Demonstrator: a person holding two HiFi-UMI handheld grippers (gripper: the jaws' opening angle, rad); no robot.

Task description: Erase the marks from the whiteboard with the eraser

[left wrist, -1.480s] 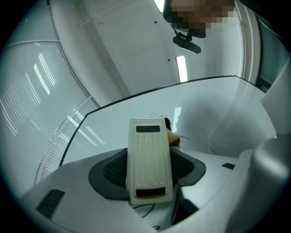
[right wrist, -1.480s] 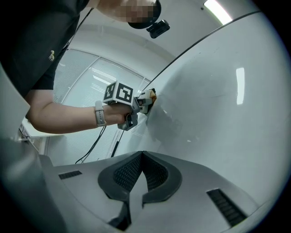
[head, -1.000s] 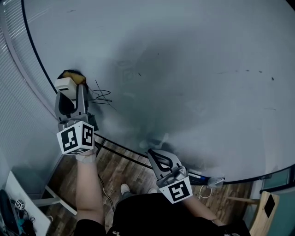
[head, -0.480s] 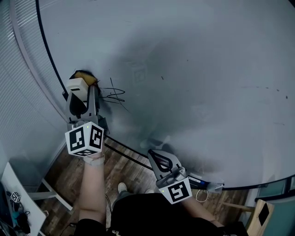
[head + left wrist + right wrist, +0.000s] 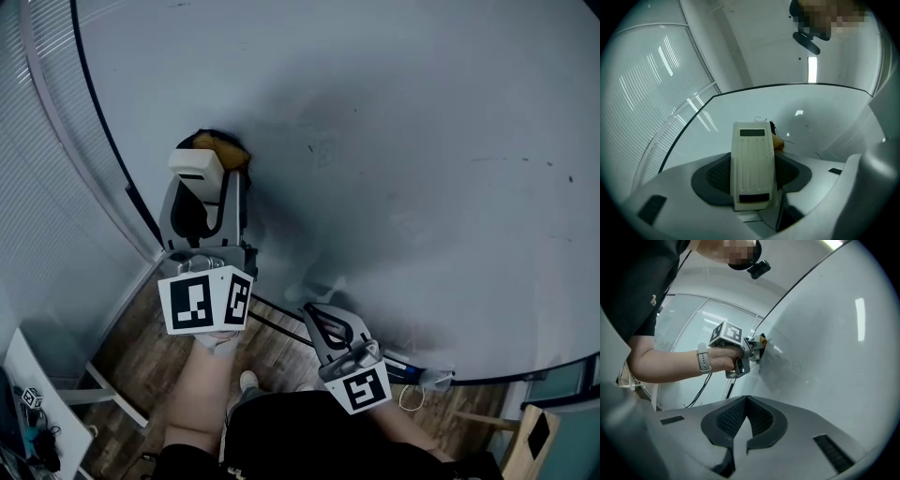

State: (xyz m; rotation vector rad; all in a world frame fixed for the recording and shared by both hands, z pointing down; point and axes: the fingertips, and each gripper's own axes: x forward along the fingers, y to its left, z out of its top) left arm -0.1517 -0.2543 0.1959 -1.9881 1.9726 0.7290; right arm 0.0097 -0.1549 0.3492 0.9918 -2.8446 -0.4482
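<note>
The whiteboard (image 5: 422,131) fills most of the head view. My left gripper (image 5: 208,167) is shut on a cream eraser (image 5: 197,169) with a yellow felt pad (image 5: 225,145), which is pressed flat on the board near its left edge. In the left gripper view the eraser (image 5: 751,164) stands between the jaws, and thin black scribble lines (image 5: 761,120) show just past its tip. Faint specks (image 5: 525,161) dot the board's right side. My right gripper (image 5: 328,328) hangs low by the board's bottom edge, shut and empty (image 5: 746,420).
Window blinds (image 5: 47,187) run along the left of the board's dark frame (image 5: 103,131). Below are a wooden floor (image 5: 150,356), a white table corner (image 5: 37,403) at lower left and a wooden chair part (image 5: 530,436) at lower right.
My left gripper has slid right and a little up along the board with the eraser, over the black scribble, which no longer shows in the head view. The right gripper stayed put.
</note>
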